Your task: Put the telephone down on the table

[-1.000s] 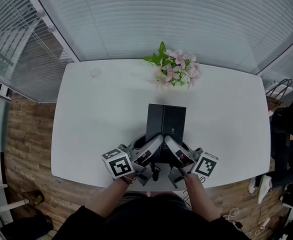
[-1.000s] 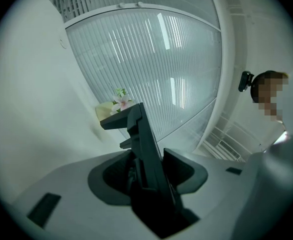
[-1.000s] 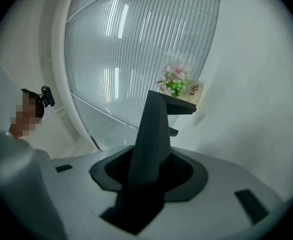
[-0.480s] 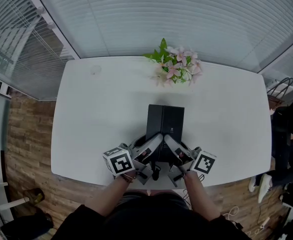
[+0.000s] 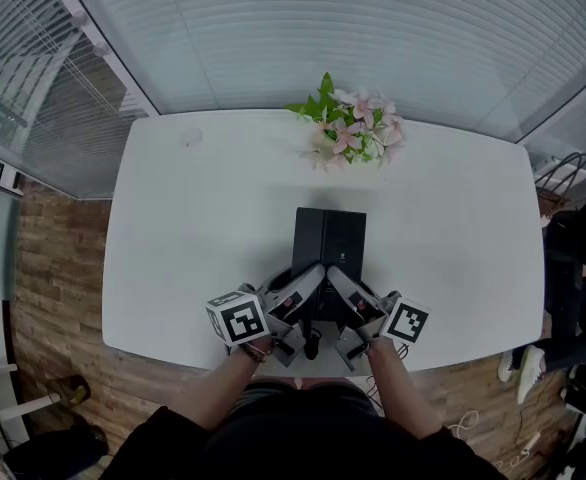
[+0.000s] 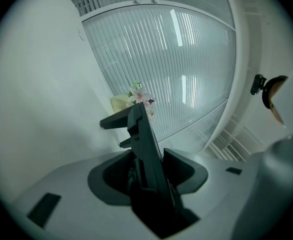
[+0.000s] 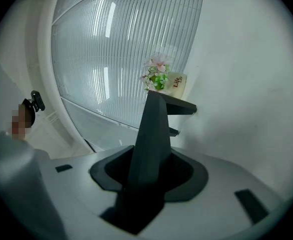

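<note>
The telephone (image 5: pixel 329 238) is a flat black rectangle low over the middle of the white table (image 5: pixel 193 228). Both grippers hold its near edge. My left gripper (image 5: pixel 313 273) comes in from the near left and is shut on it. My right gripper (image 5: pixel 335 276) comes in from the near right and is also shut on it. In the left gripper view the telephone (image 6: pixel 141 134) shows edge-on as a dark slab rising out of the left gripper (image 6: pixel 145 169). The right gripper view shows the same slab (image 7: pixel 154 129) held in the right gripper (image 7: pixel 146 169). Whether its underside touches the table I cannot tell.
A bunch of pink flowers (image 5: pixel 351 133) stands at the table's far edge, just beyond the telephone, and shows in both gripper views (image 6: pixel 140 95) (image 7: pixel 156 76). Window blinds (image 5: pixel 323 38) run behind the table. Wooden floor (image 5: pixel 58 268) lies to the left, and a dark wire-framed object (image 5: pixel 558 178) to the right.
Both grippers and the telephone have sunk slightly toward the table and rolled a little. The grip on the near edge is unchanged.
</note>
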Tool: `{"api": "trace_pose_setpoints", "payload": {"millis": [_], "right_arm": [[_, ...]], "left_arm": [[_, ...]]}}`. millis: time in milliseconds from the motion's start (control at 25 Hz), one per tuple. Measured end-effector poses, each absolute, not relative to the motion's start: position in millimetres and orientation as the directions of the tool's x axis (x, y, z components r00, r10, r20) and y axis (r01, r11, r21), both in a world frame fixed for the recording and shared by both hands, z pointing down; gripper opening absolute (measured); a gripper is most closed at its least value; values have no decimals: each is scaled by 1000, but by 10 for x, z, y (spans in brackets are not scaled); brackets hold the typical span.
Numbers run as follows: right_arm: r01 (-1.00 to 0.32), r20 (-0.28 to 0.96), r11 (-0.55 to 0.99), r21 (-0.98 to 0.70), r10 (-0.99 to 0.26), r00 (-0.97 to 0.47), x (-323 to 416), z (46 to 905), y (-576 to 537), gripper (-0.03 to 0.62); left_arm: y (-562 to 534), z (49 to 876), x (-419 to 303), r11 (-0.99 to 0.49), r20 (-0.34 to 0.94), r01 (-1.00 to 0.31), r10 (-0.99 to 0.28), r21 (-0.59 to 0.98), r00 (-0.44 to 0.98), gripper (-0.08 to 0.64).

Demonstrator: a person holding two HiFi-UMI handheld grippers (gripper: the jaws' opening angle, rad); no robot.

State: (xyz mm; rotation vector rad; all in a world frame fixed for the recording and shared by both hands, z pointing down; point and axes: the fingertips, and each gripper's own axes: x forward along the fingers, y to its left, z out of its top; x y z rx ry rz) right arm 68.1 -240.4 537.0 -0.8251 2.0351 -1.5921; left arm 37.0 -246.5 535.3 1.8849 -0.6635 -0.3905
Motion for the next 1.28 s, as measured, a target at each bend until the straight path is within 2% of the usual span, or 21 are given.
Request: {"api": "trace_pose_setpoints", "payload": {"millis": [360,480,560,960,1280], "right_arm": [[-226,41,194,-955,-667,-744,685,5387,-2401,187],[-276,74,199,-940,-671,-737,730,5433,-2387,184],[-326,109,202,-923,-677,-728,781,5471,-2391,195],[-402,178,190,-896,-676,-715,829,5482,-2375,210],[-421,201,184,-888,-668,-716,823,5525,-2359,213]], "left_arm": [[-2444,5381,401,-297,38,-253,-578,921,815,210],[-2437,5372,407,-301,38,-251,-569,920,821,209],[-2442,5382,413,-304,48,-263,-566,916,823,209],[-2412,5407,411,-313,100,-323,-562,893,821,213],[-2415,5432,366,-337,166,-416,-574,845,802,229]]}}
